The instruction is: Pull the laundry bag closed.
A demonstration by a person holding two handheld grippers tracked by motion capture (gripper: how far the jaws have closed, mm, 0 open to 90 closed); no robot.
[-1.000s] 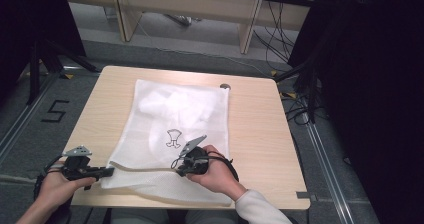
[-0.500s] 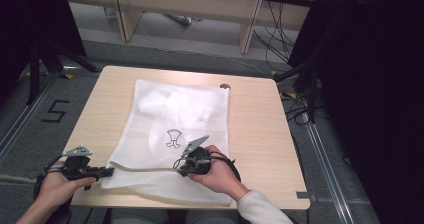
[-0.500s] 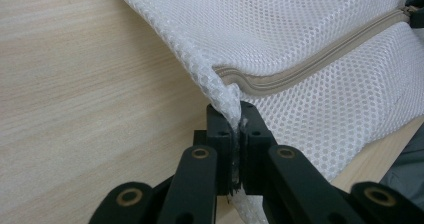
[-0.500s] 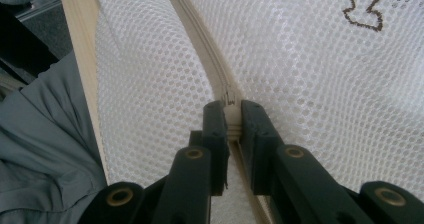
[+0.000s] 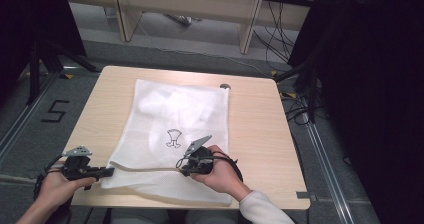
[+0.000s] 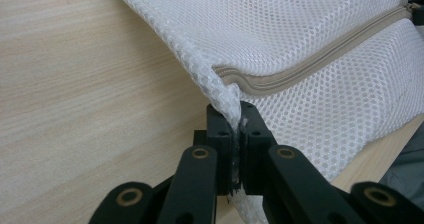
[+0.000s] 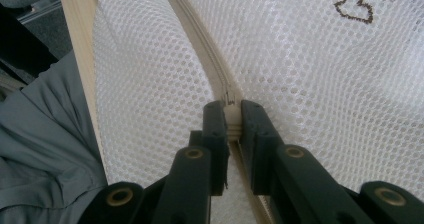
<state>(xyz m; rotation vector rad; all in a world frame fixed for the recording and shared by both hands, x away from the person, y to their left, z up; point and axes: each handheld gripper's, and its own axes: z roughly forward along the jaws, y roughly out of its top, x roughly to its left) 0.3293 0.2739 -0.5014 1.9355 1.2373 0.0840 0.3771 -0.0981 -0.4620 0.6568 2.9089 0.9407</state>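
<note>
A white mesh laundry bag [image 5: 175,124] lies flat on the wooden table [image 5: 255,119], with a small dark drawing [image 5: 173,137] on it and a beige zipper [image 5: 145,169] running along its near part. At the bag's near left corner my left gripper [image 5: 107,172] is shut on a pinch of mesh [image 6: 227,101] beside the zipper's end [image 6: 300,66]. My right gripper [image 5: 181,168] is shut on the zipper [image 7: 231,115] farther right, its jaws clamped over the beige tape where the small metal slider [image 7: 229,97] sits.
A small round hole [image 5: 225,86] marks the table's far edge. Wooden furniture legs [image 5: 247,31] and cables [image 5: 295,99] stand on the floor beyond. A floor marking "5" [image 5: 54,111] lies to the left. Grey trouser cloth [image 7: 45,149] sits under the table's near edge.
</note>
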